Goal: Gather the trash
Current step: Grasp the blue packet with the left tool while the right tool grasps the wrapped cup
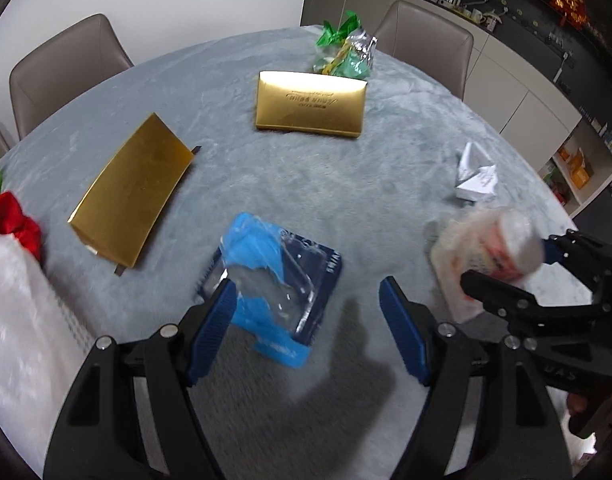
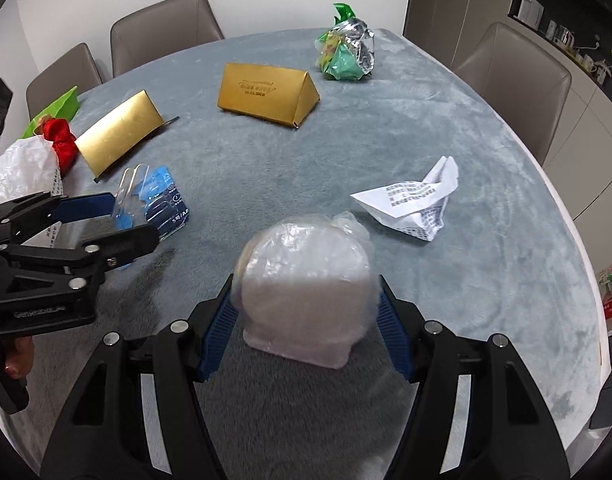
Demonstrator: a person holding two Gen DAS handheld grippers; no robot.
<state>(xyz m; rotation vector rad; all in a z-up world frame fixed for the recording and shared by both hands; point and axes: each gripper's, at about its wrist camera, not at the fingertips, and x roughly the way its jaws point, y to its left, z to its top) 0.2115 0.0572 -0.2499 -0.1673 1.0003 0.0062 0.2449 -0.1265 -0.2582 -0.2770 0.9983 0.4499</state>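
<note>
Jaws of right gripper [image 2: 306, 300] clamp plastic-wrapped package [image 2: 306, 280]; crumpled paper [image 2: 414, 204] near.

"5号/AA" is printed on the dark card of the blue battery pack [image 2: 162, 208], at nine o'clock on the surface. Embossed lettering on the gold box [image 2: 266, 94] at twelve o'clock cannot be read. Dense print on the folded paper [image 2: 414, 208] at three o'clock is too small to read.
</note>
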